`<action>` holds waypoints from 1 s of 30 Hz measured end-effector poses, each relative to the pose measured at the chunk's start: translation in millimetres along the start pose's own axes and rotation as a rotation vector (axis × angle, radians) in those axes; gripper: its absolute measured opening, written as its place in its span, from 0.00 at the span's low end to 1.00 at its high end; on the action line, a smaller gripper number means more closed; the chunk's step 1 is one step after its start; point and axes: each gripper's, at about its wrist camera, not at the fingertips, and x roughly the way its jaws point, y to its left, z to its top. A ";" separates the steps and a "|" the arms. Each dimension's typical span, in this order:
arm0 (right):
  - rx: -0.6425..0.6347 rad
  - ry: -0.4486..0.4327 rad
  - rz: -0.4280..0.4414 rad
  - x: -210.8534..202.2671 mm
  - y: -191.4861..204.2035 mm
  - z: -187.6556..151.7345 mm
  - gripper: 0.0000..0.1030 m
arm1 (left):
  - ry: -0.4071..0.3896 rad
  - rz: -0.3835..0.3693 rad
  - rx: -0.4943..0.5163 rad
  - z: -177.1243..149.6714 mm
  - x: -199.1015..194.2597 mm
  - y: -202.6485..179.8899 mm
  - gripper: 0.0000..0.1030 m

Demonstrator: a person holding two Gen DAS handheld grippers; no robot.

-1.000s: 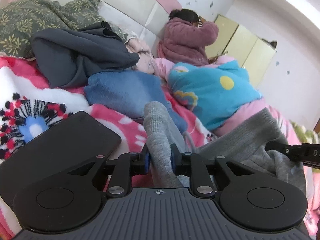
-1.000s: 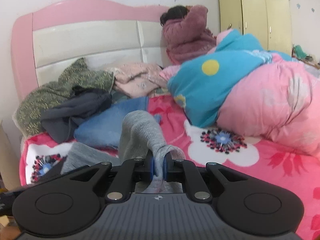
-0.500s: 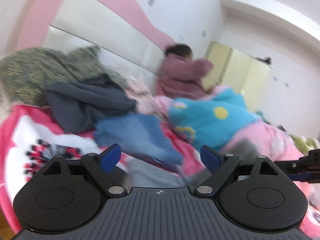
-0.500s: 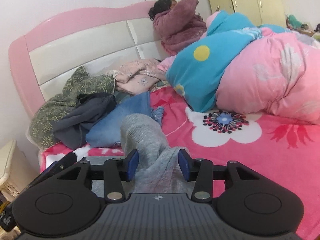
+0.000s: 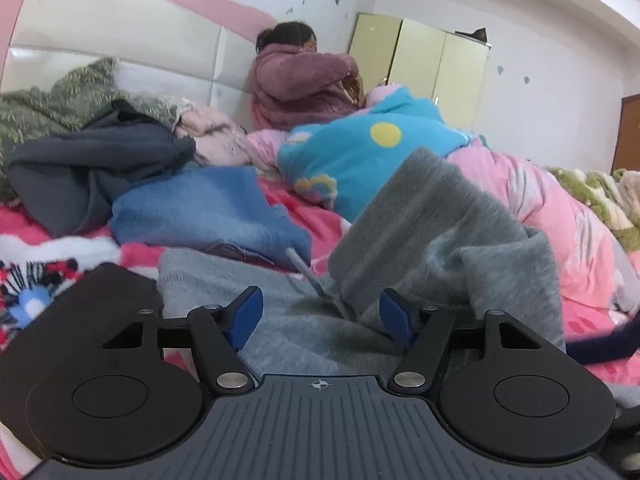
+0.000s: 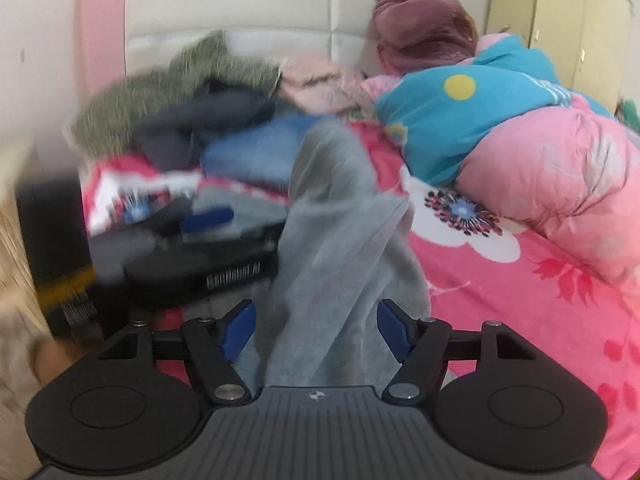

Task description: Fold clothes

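— One grey garment (image 5: 440, 232) is what matters: where does it lie?

— Near the front edge of the bed, on the pink floral bedspread (image 6: 500, 292). Part lies flat; a folded hump of it rises just ahead of the tools. From the right wrist view it runs up between the spread fingers of the right gripper (image 6: 316, 326), a loose ridge of cloth (image 6: 336, 220).

— Are the fingers gripping it?

— No. Both pairs stand wide apart. The left gripper (image 5: 320, 316) has its blue pads (image 5: 246, 314) parted over the flat grey cloth, and the hump sits by its right pad; whether it touches I cannot tell. The right one is parted too, with cloth between the pads but not pinched.

— And farther out?

— Just beyond the grey lies a blue knit (image 5: 208, 212), then a dark grey garment (image 5: 100, 160) heaped to the far left, with green patterned cloth (image 5: 48, 104) behind it against the padded white headboard (image 5: 120, 52) with its pink frame. A pale pink garment (image 5: 212, 132) lies in the middle.

— The right side?

— A bundled quilt, turquoise with a yellow dot (image 5: 384, 136) and pink beyond. A person in a mauve fleece (image 5: 300, 84) leans at the headboard. Pale yellow wardrobes (image 5: 420, 64) stand against the far white wall. The left of the right wrist view is blurred.
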 end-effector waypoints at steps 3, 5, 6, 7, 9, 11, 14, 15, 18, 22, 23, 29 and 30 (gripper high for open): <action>0.048 0.022 -0.012 9.2 -7.0 -7.3 0.14 | 0.029 0.008 0.012 -2.5 3.0 -1.4 0.63; 0.092 0.008 -0.029 7.6 -16.5 -6.3 0.08 | 0.049 0.014 0.028 -4.1 5.7 -3.5 0.63; 0.104 -0.012 -0.043 3.6 -21.2 -4.2 0.07 | 0.057 0.014 0.033 -5.0 6.5 -4.4 0.63; 0.117 -0.032 -0.056 -0.4 -25.9 -2.0 0.06 | 0.060 0.013 0.036 -5.3 6.7 -5.2 0.63; 0.111 -0.074 -0.102 -8.3 -33.5 6.1 0.04 | 0.061 0.006 0.037 -5.3 5.7 -6.7 0.63; 0.094 -0.112 -0.152 -13.4 -41.8 16.4 0.04 | 0.064 -0.005 0.036 -5.2 5.0 -8.2 0.63; 0.070 -0.164 -0.222 -19.0 -55.4 31.8 0.04 | 0.070 -0.015 0.041 -5.3 5.6 -10.7 0.63; 0.059 -0.174 -0.241 -17.6 -60.9 37.1 0.04 | 0.071 -0.019 0.041 -5.3 5.7 -11.2 0.63; 0.019 -0.191 -0.295 -9.2 -75.5 52.7 0.04 | 0.067 -0.026 0.041 -4.7 4.8 -11.5 0.63; -0.015 -0.168 -0.330 16.8 -93.4 60.7 0.04 | 0.067 -0.038 0.037 -3.2 3.9 -9.9 0.63; -0.021 -0.159 -0.337 24.7 -98.1 62.1 0.04 | 0.070 -0.039 0.037 -2.8 4.5 -9.2 0.63; -0.052 -0.107 -0.377 71.7 -126.3 70.2 0.03 | 0.096 -0.054 0.052 -4.2 7.4 -8.8 0.63; -0.057 -0.098 -0.383 79.5 -131.0 71.6 0.03 | 0.101 -0.055 0.054 -4.8 7.8 -8.8 0.63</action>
